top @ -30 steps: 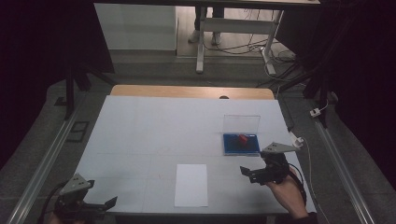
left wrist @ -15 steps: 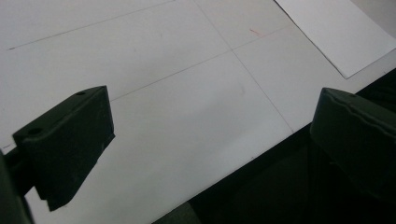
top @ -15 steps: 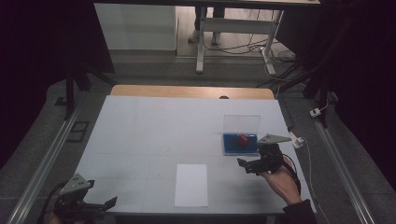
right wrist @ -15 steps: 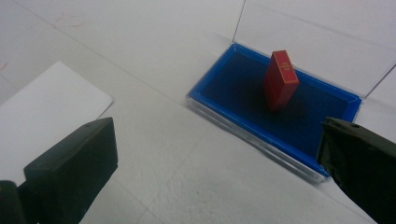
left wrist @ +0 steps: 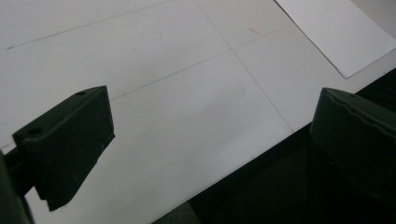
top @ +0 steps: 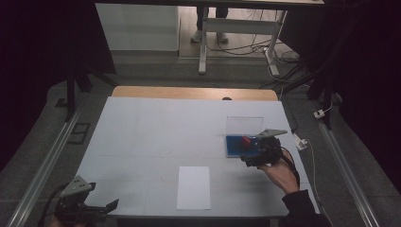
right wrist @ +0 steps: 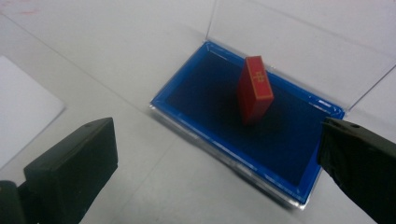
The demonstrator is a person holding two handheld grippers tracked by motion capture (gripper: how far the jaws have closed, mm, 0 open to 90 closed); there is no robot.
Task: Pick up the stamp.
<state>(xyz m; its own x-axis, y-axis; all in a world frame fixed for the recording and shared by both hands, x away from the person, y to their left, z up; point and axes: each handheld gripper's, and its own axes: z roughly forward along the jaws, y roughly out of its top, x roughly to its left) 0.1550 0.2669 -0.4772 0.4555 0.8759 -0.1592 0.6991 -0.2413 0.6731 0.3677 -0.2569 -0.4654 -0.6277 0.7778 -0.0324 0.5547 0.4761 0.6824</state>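
High view: the right tongs are positioned at the near right edge of the blue tray, which sits on the right half of the white tabletop. A clear lid stands upright along the far side of the tray. A small red block rests inside the tray. A white sheet lies flat near the front edge of the tabletop, well apart from the tray. The left tongs are at the near left corner of the tabletop, with their jaws apart and nothing between them. Left gripper view: the left tongs are spread wide over bare tabletop at its front edge; a corner of the sheet appears at upper right. Right gripper view: the right tongs are spread wide and hold nothing. The tray lies just beyond them, a shallow rectangular container with a dark blue floor, a brighter blue rim and a clear outer shell. The block stands tilted on the tray floor, near the middle; it is a red rectangular piece with a gold edge line and a gold mark on its upper face. The lid is transparent and rises from the far edge of the tray.
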